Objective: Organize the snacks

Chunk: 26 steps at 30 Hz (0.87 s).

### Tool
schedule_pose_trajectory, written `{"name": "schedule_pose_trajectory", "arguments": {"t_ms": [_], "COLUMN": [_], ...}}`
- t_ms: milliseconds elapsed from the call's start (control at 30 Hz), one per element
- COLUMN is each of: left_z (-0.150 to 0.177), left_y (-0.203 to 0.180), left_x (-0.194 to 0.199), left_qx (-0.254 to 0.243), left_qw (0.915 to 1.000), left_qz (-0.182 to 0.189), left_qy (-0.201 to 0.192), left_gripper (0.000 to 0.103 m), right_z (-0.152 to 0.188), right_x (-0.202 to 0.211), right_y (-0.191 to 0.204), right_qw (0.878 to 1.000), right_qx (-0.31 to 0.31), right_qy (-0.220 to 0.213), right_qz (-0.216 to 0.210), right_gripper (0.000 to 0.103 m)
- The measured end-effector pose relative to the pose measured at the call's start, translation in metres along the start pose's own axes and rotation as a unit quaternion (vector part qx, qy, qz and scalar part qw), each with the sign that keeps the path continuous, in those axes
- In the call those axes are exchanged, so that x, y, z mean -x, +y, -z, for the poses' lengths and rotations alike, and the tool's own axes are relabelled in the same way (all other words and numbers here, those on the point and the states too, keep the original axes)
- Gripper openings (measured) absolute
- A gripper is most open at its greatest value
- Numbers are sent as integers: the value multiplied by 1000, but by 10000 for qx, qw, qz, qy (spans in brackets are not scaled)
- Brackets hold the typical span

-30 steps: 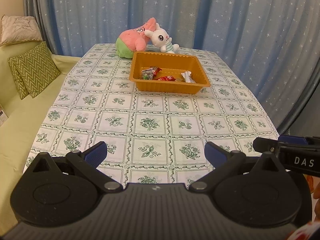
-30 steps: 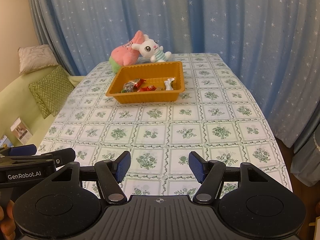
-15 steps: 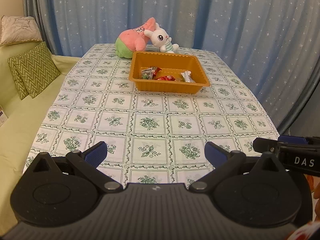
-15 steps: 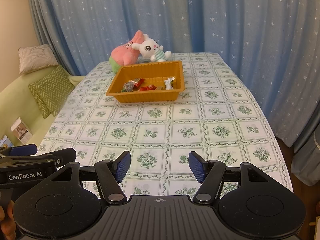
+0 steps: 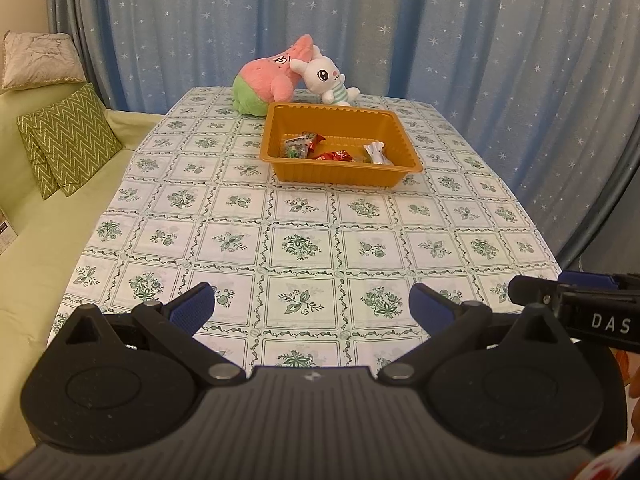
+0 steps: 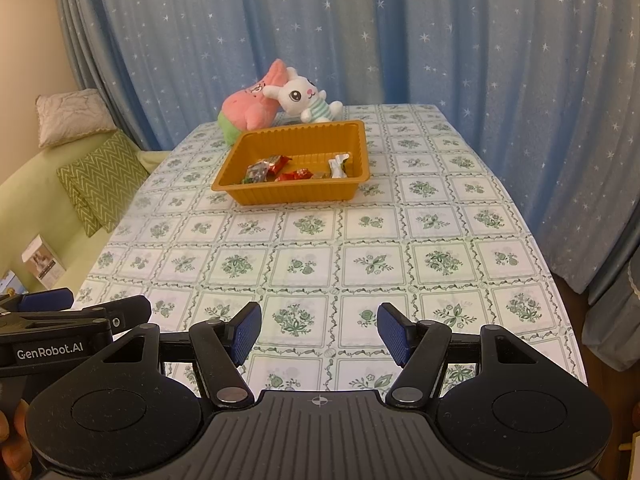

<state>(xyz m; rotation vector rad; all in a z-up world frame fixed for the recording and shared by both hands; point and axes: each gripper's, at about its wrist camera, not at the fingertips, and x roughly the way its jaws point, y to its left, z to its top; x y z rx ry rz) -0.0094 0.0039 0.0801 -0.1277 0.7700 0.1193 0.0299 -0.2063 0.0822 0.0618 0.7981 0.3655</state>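
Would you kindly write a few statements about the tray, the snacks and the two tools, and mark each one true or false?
1. The orange tray holds several wrapped snacks. True.
2. Loose snacks lie scattered on the tablecloth in front of the tray. False: the tablecloth there shows only its green pattern; all visible snacks are in the tray.
3. The right tool is open with nothing between its pads. True.
4. The left tool grips a red wrapper. False: it is open and empty, at the near end of the table.
5. The white bunny plush sits inside the tray. False: it lies behind the tray, against the pink plush.
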Motion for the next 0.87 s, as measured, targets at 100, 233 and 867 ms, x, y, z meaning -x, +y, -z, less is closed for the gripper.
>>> {"name": "schedule_pose_trajectory", "arguments": {"t_ms": [100,233,867], "left_z": [0,0,1], "left_y": [0,2,-2], "left_x": [0,0,0], "left_qx": [1,-1,-23], "left_qw": [10000,10000,10000], "left_qz": [2,10,33], "left_qy": [2,2,-63], "left_gripper": [103,103,103], "right_z": [0,0,6], "right_x": [0,0,-2], "right_y": [0,0,0], "right_qw": [10000,10000,10000], "right_qx": [3,2,-25], "right_qy": [2,4,-1], "right_qz": [-2,1,8], "right_gripper": [64,64,64]}}
